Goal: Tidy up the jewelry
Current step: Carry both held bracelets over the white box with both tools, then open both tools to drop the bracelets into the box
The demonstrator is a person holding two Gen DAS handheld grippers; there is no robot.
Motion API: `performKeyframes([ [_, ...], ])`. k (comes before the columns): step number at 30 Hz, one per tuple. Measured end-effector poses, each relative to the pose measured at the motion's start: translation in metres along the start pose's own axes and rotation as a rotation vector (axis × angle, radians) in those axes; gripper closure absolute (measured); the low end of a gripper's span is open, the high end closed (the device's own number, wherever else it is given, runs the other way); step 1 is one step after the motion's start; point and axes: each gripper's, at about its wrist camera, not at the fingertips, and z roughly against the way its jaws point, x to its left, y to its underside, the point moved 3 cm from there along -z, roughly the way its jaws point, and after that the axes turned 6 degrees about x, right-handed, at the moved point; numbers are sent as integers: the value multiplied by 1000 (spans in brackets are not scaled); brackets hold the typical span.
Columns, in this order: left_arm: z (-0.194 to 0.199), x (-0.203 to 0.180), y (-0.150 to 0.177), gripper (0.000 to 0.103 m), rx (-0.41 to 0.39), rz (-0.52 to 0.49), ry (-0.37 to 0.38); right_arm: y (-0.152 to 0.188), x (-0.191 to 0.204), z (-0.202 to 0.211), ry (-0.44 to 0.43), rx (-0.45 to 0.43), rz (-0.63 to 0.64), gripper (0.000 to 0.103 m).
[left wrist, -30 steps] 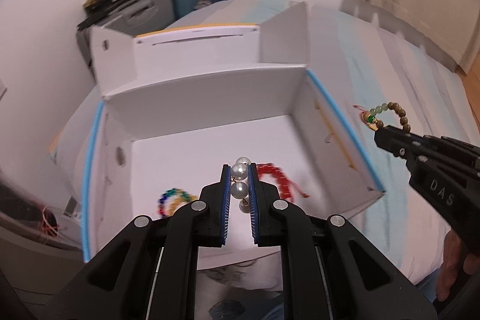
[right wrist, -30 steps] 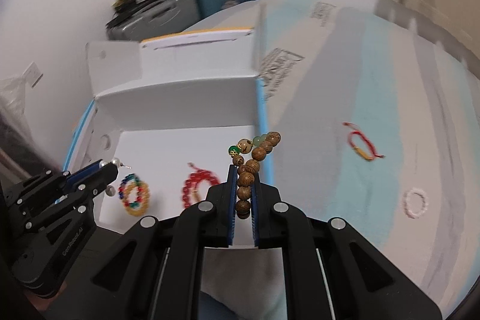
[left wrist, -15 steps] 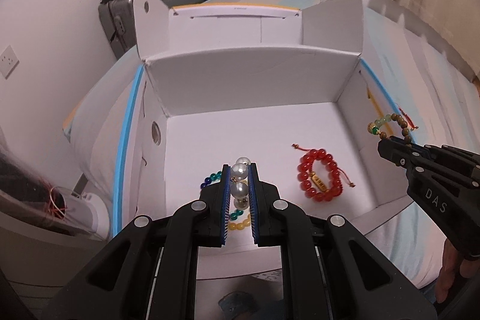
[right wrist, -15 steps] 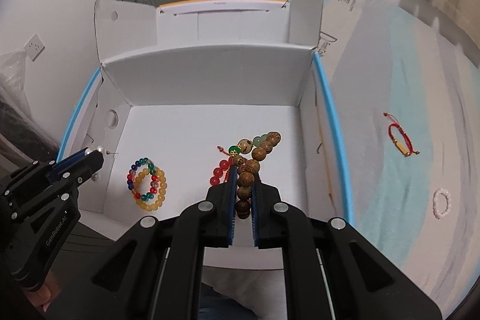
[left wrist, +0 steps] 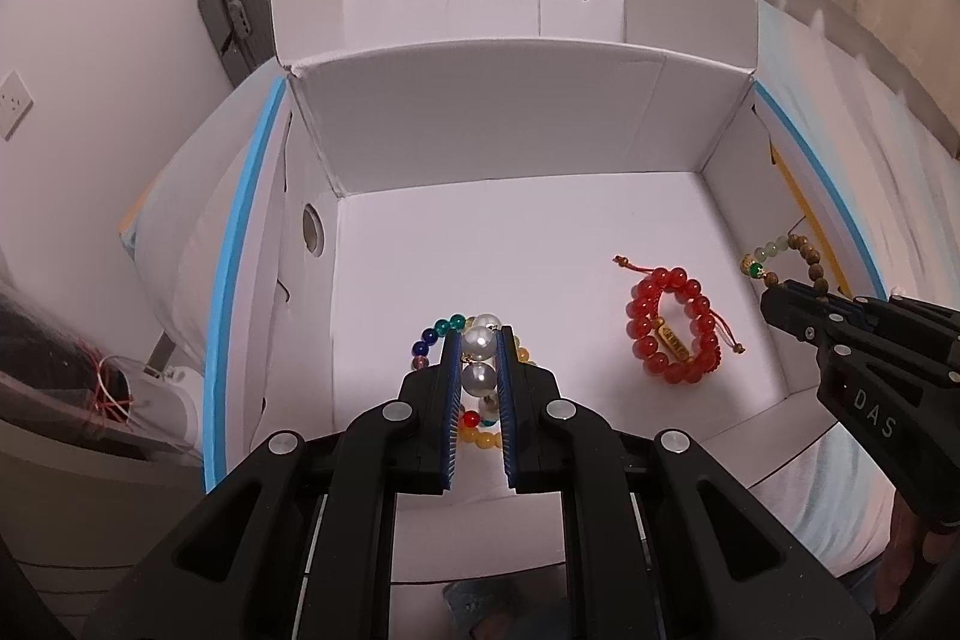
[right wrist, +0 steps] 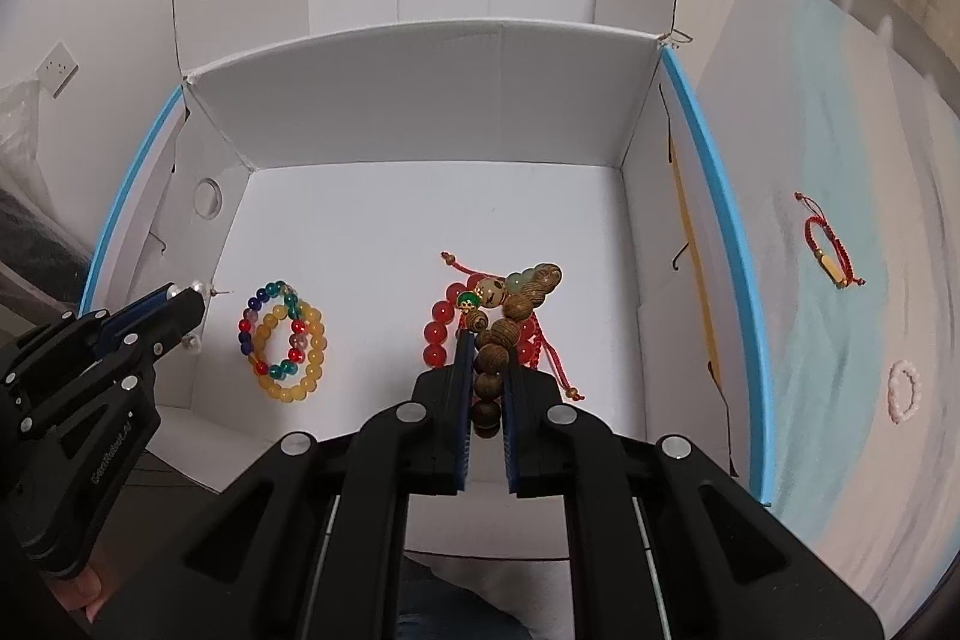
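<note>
Both claws are pinching something over the open white cardboard box (right wrist: 420,112): left gripper (left wrist: 479,340) is clamped on a white pearl drop earring (left wrist: 478,361), right gripper (right wrist: 486,340) is clamped on a brown wooden bead bracelet (right wrist: 510,322). Down on the box floor there's a multicoloured glass bead bracelet (right wrist: 282,340) on the left and a red round-bead bracelet (left wrist: 672,325) further right. Outside the box on the right, a thin red cord bracelet (right wrist: 825,250) and a small white bead ring (right wrist: 903,391) lie on the pale blue-and-white bedding (right wrist: 840,130).
</note>
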Motion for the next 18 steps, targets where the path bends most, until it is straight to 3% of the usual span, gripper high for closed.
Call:
performKeyframes([
  [7, 0, 3, 0, 88, 6, 15, -19, 1, 3, 0, -5, 9, 6, 93],
  [8, 0, 3, 0, 76, 8, 20, -21, 1, 3, 1, -6, 8, 6, 90],
  [10, 3, 4, 1, 59, -4, 27, -30, 2, 2, 6, -15, -2, 4, 75],
  [12, 8, 3, 1, 55, -18, 23, -40, 2, 1, 13, -28, -21, -1, 58],
  [18, 23, -5, 2, 24, -58, 0, -54, 0, -8, 39, -32, -81, -22, 34],
])
